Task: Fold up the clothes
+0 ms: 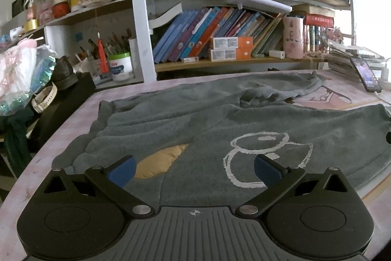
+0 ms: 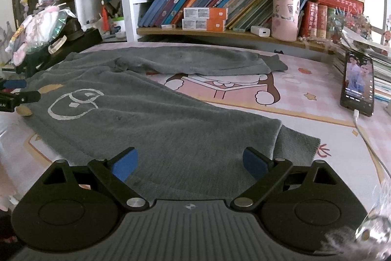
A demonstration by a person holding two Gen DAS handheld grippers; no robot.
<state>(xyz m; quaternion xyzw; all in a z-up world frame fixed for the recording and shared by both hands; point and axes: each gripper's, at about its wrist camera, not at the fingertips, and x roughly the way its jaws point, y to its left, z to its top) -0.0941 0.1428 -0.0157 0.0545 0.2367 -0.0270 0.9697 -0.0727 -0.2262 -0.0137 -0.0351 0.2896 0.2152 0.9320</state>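
Observation:
A grey sweater (image 1: 220, 119) with a white outline drawing (image 1: 264, 153) and a tan patch (image 1: 158, 160) lies spread on the pink table mat. One sleeve is folded across the far side (image 2: 195, 60). My left gripper (image 1: 194, 169) is open and empty, just above the sweater's near edge by the drawing. My right gripper (image 2: 189, 163) is open and empty over the sweater's hem (image 2: 183, 138), whose corner (image 2: 298, 143) lies doubled to the right. The left gripper's fingertips (image 2: 14, 89) show at the far left of the right wrist view.
A phone (image 2: 358, 82) with a lit screen leans on a paper stack at the right, its white cable (image 2: 361, 129) trailing over the mat. A bookshelf (image 1: 220, 40) stands behind the table. A black box with a watch (image 1: 46, 97) sits at the left edge.

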